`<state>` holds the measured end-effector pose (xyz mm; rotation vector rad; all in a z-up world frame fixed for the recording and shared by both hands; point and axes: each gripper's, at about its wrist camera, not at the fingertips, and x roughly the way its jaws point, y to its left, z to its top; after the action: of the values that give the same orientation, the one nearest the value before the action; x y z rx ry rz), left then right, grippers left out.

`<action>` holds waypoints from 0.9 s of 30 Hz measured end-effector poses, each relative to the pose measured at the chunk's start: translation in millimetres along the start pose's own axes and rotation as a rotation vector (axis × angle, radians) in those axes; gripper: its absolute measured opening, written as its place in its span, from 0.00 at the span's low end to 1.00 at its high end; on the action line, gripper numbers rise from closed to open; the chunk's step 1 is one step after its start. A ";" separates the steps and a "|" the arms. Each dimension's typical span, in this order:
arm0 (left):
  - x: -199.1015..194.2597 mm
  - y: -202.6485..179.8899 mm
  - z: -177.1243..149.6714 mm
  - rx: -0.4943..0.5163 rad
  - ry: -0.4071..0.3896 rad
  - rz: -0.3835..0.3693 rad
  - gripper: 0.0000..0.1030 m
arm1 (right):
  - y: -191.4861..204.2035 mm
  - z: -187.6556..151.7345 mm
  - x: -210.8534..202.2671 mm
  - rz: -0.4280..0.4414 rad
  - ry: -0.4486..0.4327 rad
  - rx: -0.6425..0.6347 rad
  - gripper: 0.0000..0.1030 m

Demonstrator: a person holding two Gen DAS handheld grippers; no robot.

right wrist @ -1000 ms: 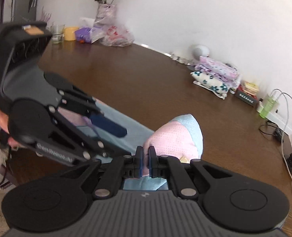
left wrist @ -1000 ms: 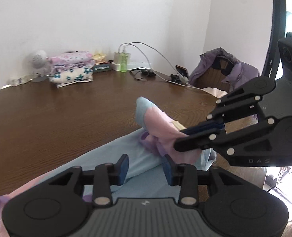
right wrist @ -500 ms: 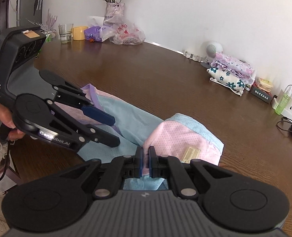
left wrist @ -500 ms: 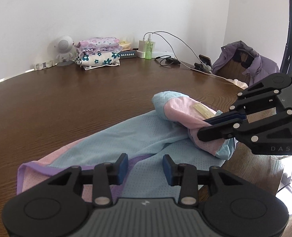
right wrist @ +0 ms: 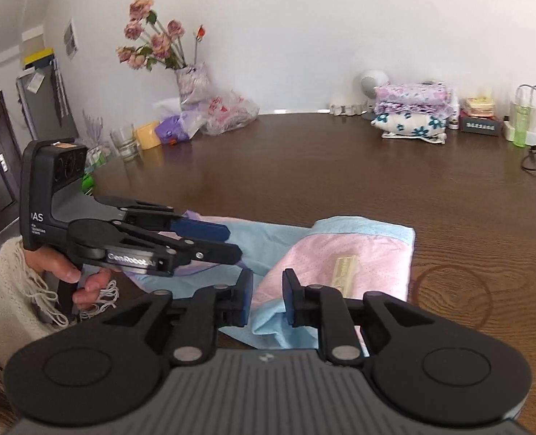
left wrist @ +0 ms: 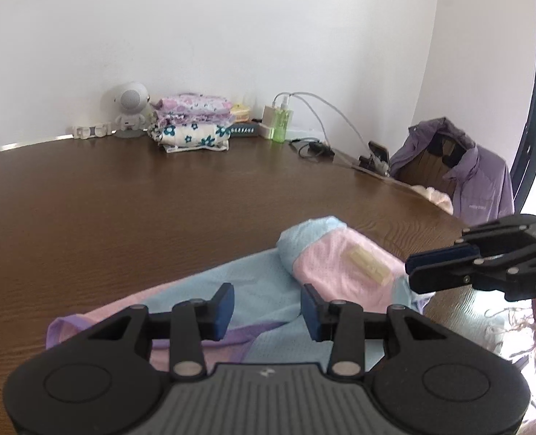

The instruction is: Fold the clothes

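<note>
A light blue, pink and purple garment [left wrist: 260,290] lies on the brown table [left wrist: 159,210] near its front edge. Its right end is folded over into a pink panel [right wrist: 344,264] with a beige label facing up. My left gripper [left wrist: 268,310] hovers open over the blue part, with nothing between its fingers. In the right wrist view the left gripper [right wrist: 210,241] sits above the garment's left half, held by a hand [right wrist: 72,275]. My right gripper [right wrist: 268,299] stands open just in front of the folded pink panel, holding nothing. The left wrist view shows it [left wrist: 442,266] beside the fold's right edge.
A stack of folded floral clothes [left wrist: 192,127] sits at the back wall beside a small white fan [left wrist: 128,108]. A green bottle [left wrist: 280,125], charger cables and a phone lie at the back right. A purple jacket [left wrist: 464,174] hangs on a chair. A flower vase [right wrist: 192,79], bags and a glass stand far left.
My right gripper has opened and let go of the pink folded end, which now rests flat on the table. Both grippers have drawn back from the garment.
</note>
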<state>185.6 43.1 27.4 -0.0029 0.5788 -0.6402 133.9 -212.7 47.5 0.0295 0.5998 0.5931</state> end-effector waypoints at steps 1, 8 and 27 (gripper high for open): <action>2.8 -2.4 1.8 0.002 0.002 -0.011 0.38 | -3.2 -2.1 -1.0 -0.033 -0.001 -0.002 0.17; 34.4 -17.9 0.6 0.029 0.085 -0.061 0.31 | -1.5 -21.3 21.7 -0.058 0.069 -0.014 0.17; 57.4 -34.5 -9.4 0.118 0.166 -0.073 0.41 | -91.0 -44.5 10.1 -0.017 -0.023 0.520 0.45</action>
<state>198.7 -15.5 -3.6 0.1410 0.7026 -0.7495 163.7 -289.4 -12.3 0.5184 0.7184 0.4071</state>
